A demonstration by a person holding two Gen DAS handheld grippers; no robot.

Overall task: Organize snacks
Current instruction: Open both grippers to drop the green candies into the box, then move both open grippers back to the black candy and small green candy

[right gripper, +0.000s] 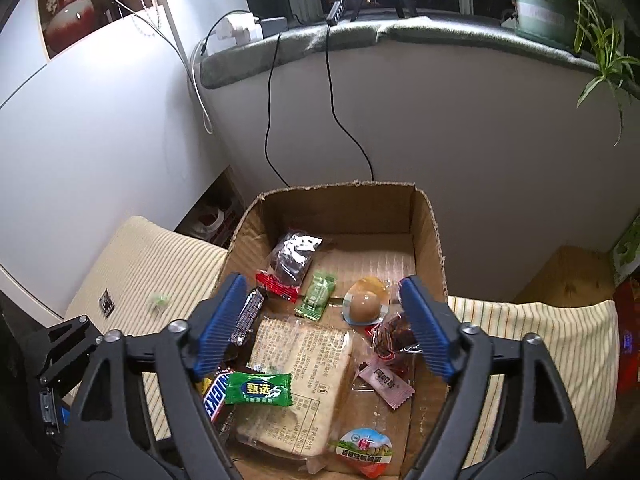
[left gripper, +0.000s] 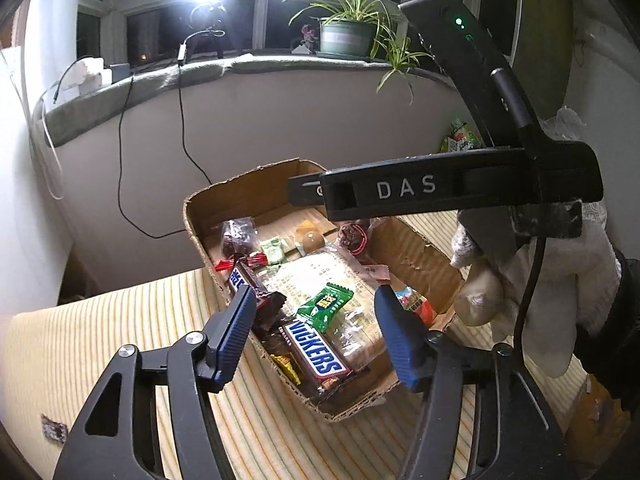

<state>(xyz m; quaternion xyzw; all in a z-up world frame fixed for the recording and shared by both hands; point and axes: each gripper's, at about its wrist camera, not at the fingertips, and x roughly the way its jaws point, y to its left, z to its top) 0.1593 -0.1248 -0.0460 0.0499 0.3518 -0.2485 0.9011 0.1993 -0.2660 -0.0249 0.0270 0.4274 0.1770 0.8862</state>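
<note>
A cardboard box (left gripper: 208,240) (right gripper: 430,232) sits on a striped cloth and holds several snacks: a Snickers bar (left gripper: 316,350) (right gripper: 216,396), a green candy packet (left gripper: 326,306) (right gripper: 260,390), a large bread pack (left gripper: 320,280) (right gripper: 304,380), a packed egg (right gripper: 362,302), a jelly cup (right gripper: 364,450) and dark dried-fruit bags (right gripper: 294,256). My left gripper (left gripper: 316,332) is open and empty above the box's near end. My right gripper (right gripper: 324,328) is open and empty above the box's middle. Its body (left gripper: 440,192), held by a gloved hand (left gripper: 560,288), shows in the left wrist view.
The box rests on a striped yellow cloth (left gripper: 100,344) (right gripper: 540,340). A small green candy (right gripper: 158,302) lies on the cloth left of the box. A windowsill with a potted plant (left gripper: 348,32) (right gripper: 548,8) and hanging cables (right gripper: 272,100) lies behind. A wooden surface (right gripper: 568,276) is at right.
</note>
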